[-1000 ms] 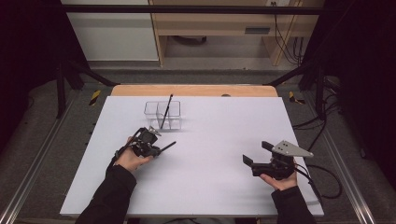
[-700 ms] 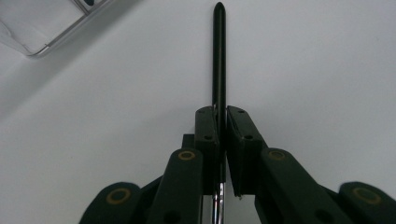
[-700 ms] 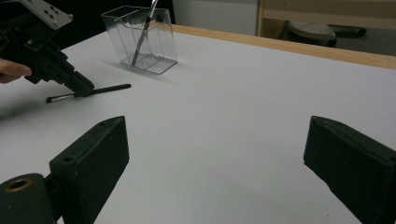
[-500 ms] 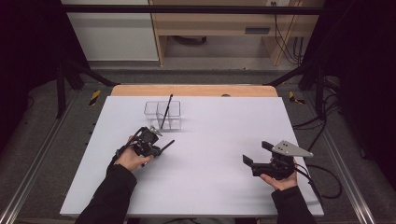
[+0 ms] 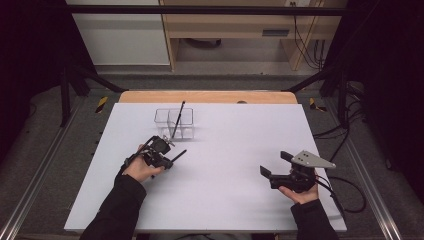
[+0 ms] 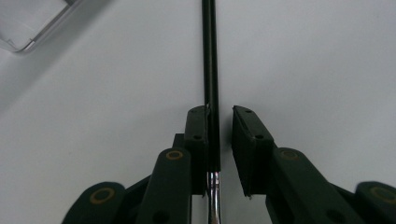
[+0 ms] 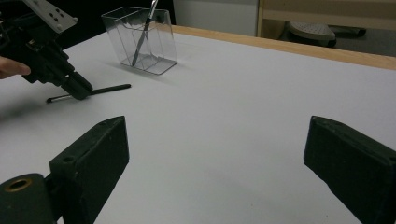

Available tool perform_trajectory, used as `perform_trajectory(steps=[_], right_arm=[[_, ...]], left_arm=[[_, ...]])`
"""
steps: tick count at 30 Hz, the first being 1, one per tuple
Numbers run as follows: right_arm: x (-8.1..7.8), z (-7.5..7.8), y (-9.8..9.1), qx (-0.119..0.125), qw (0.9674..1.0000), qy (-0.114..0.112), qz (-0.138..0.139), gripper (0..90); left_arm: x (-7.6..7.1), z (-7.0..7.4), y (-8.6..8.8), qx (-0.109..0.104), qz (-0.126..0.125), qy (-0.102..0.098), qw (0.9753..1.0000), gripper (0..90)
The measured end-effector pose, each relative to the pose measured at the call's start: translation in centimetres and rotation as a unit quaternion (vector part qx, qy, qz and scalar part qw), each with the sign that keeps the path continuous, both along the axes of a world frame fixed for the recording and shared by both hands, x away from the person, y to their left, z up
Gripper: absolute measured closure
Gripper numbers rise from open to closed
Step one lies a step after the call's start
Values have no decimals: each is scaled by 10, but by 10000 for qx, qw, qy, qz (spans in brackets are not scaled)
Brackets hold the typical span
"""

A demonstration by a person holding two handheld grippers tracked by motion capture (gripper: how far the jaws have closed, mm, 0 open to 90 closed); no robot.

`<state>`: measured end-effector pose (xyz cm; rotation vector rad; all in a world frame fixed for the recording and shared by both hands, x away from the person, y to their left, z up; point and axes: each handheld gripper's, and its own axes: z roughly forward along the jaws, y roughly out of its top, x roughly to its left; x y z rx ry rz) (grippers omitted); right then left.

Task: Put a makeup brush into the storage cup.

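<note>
A black pen (image 5: 177,155) lies flat on the white table (image 5: 235,135), in front of a clear holder (image 5: 174,123). My left gripper (image 5: 167,161) straddles the pen's near end. In the left gripper view the pen (image 6: 210,56) runs along the left pad while a gap shows at the right pad. These jaws (image 6: 220,112) have just been opening, so the pen is between them but not pinched. A second black pen (image 5: 178,116) leans upright in the holder. My right gripper (image 5: 274,163) rests at the table's right, open and empty (image 7: 217,126).
The right gripper view shows the holder (image 7: 140,42), the lying pen (image 7: 109,88) and the left gripper (image 7: 79,91) at far left. A wooden strip (image 5: 207,96) borders the table's far edge. A cable (image 5: 345,192) trails off the right side.
</note>
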<state>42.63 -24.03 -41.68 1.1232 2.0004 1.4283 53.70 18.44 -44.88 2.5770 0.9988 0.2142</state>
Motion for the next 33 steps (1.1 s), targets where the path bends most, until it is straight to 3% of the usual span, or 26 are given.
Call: perform_trajectory(steps=[13,26,33], right_arm=[[1,0,2,-8,10000,6,5,72],[1,0,1,-27,10000,9,2,72],[0,0,1,-27,10000,-2,7,72]], left_arm=[[-5,-2,1,-136,8,-79,9999,831],[-7,-1,-1,4,-172,-213,9996,838],[-14,14,3,-196,-205,-375,9989,839]])
